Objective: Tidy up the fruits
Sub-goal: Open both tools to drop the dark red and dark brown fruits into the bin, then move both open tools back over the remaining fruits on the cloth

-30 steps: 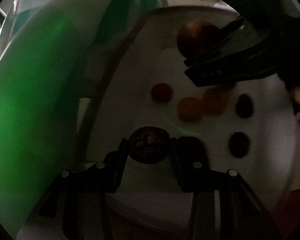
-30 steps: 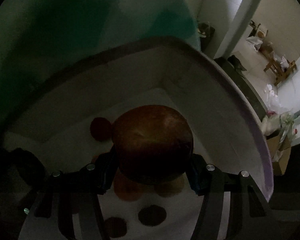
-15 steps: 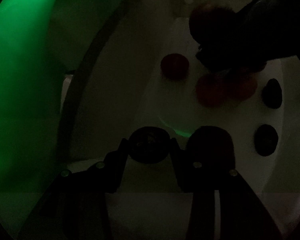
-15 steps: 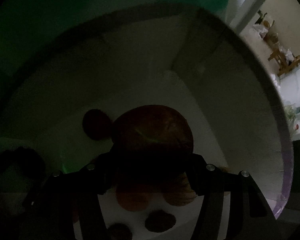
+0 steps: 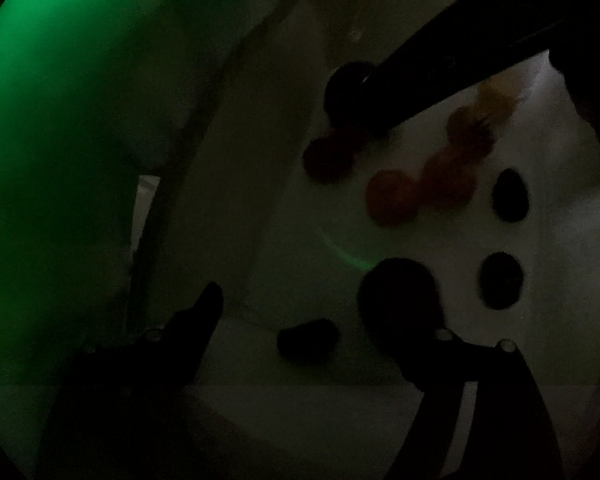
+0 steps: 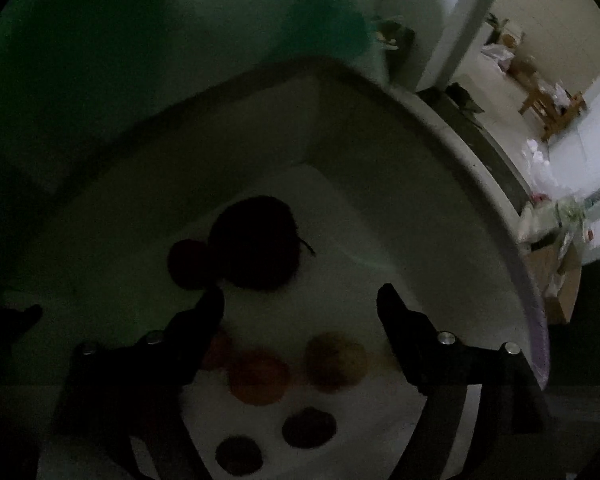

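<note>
Right tongs: apart now, with nothing between the fingers; half a second ago they were clamped on the big dark-red fruit, so this is a fresh release.
Big fruit: lying on the white floor of the bin just beyond the right tongs, touching a smaller red fruit on its left side.
Left tongs: also apart; the small dark round fruit they held a moment ago now sits loose on the bin floor between the fingers, low in that view.
Bin: a white tub with tall walls, very dimly lit, so colours are hard to judge.
Other fruit: orange ones clustered mid-floor beside a yellowish one, and two small dark ones nearer the right camera.
Meaning for the task: both fruits look delivered, like beside like as far as I can tell; I would guess both tongs are free to lift out for the next pieces.
Risk: the big fruit could roll, as it is round.
</note>
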A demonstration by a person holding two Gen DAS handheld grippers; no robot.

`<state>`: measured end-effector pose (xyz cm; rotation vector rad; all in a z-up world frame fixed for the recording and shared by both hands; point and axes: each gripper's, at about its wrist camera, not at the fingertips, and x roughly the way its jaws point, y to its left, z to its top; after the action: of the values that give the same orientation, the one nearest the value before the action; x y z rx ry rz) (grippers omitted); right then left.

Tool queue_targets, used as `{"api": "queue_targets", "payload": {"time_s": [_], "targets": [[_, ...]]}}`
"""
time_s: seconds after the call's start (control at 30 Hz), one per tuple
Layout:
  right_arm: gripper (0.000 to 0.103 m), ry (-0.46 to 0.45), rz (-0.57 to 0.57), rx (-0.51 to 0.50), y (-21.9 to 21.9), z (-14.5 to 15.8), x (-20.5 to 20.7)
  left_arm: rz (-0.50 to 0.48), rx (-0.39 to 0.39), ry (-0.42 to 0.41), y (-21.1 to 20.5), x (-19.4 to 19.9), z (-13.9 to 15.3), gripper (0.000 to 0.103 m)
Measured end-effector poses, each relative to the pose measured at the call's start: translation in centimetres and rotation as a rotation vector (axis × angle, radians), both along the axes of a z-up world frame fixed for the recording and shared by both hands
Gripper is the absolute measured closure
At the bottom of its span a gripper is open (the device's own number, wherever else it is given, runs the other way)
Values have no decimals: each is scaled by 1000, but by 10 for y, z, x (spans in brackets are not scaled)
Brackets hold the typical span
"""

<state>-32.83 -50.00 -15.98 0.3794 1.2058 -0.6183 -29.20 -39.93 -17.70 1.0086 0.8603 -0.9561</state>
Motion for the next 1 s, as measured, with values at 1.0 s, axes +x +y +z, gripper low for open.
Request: {"api": "queue_targets", "payload": {"time_s": [1.0], "targets": [[15, -551, 631, -112, 258, 226, 108, 791, -661, -219, 351, 158, 230, 2]]}}
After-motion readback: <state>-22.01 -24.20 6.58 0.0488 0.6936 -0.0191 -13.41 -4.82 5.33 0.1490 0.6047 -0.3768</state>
